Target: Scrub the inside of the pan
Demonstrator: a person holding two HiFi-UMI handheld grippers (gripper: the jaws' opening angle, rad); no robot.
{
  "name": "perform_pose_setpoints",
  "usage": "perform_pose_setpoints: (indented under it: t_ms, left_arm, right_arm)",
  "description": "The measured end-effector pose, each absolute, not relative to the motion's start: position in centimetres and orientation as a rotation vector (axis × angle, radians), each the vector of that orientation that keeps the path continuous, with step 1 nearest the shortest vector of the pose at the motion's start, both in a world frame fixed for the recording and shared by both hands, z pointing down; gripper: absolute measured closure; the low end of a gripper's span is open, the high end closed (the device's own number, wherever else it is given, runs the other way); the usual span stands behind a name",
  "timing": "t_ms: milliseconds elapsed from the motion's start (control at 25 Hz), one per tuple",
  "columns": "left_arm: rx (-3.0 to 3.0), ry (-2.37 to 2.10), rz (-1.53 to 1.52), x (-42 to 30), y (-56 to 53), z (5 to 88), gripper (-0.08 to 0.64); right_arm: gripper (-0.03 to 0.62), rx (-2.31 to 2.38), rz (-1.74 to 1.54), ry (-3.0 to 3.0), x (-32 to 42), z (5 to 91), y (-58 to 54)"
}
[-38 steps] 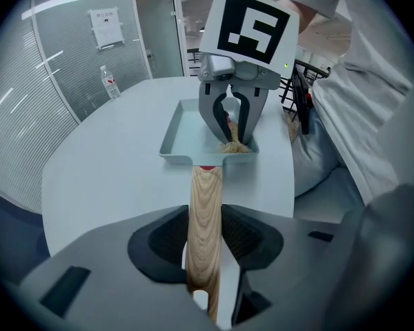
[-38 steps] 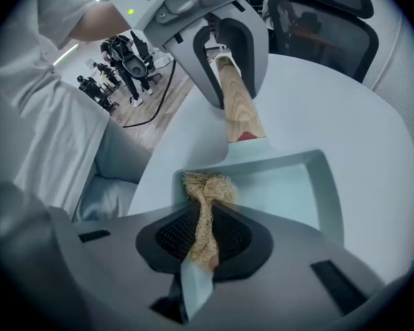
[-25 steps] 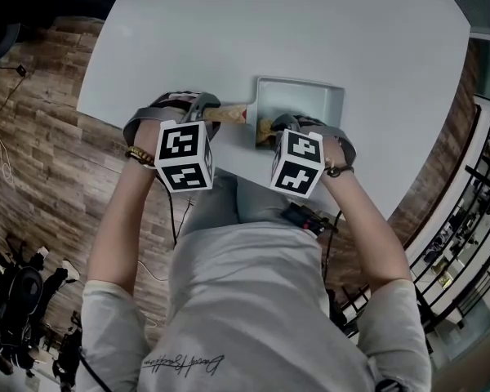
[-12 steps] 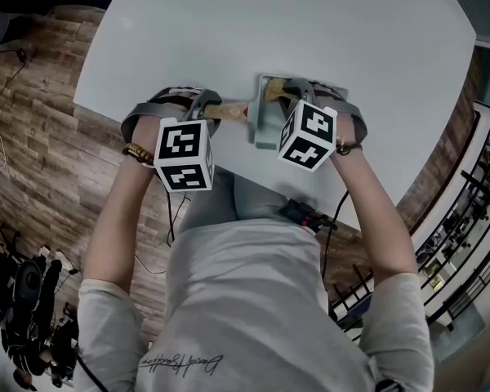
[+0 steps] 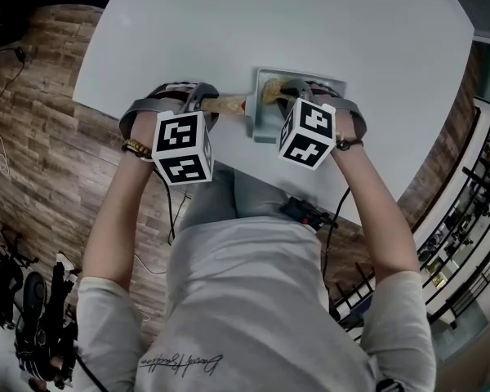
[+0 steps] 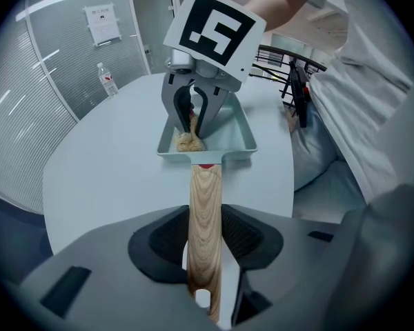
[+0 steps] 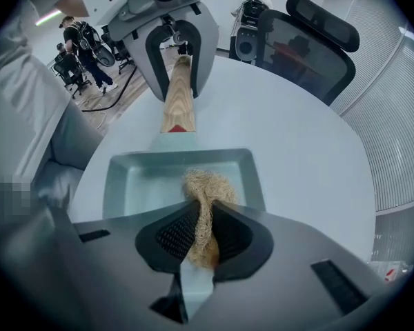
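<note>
A pale blue rectangular pan with a wooden handle lies near the front edge of the white table. My left gripper is shut on the handle, which runs between its pads toward the pan. My right gripper points down into the pan and is shut on a tan fibre scrubber. In the right gripper view the scrubber is pinched between the jaws of my right gripper and bulges onto the pan floor; the left gripper holds the handle beyond.
A water bottle stands at the far side of the table. A black office chair is behind the table. The table's front edge and the person's lap are just below the pan. Wood floor surrounds the table.
My right gripper has carried the scrubber from the pan's near side to its far side. The left gripper and the handle have stayed put.
</note>
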State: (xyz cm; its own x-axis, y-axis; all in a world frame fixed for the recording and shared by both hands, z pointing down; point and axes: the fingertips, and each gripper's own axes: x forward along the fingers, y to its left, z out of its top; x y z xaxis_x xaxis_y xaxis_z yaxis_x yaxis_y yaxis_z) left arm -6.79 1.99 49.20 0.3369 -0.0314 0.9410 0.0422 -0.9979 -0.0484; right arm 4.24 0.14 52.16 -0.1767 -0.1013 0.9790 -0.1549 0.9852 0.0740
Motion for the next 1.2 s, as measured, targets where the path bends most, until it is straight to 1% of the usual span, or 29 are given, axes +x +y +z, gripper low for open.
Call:
perform_pose_setpoints:
  t_ms: [440, 720, 1000, 1200]
  left_arm:
    - [-2.507, -0.018, -1.776, -7.0, 1.8, 49.6, 0.410]
    - [-2.501, -0.025, -1.777, -7.2, 1.5, 49.8, 0.410]
    - [-2.424, -0.068, -1.778, -7.0, 1.8, 49.4, 0.411]
    - [-2.408, -0.087, -1.787, -7.1, 2.0, 49.3, 0.411]
  right_arm:
    - [0.523, 0.030, 0.151, -1.736, 4.2, 52.3, 6.1]
    - [0.523, -0.035, 0.190, -1.717, 4.2, 52.4, 7.4]
    - [0.523, 0.061, 0.133, -1.736, 4.6, 52.0, 6.7]
    - [0.523, 0.165, 0.058, -1.713, 5.4, 52.3, 3.0]
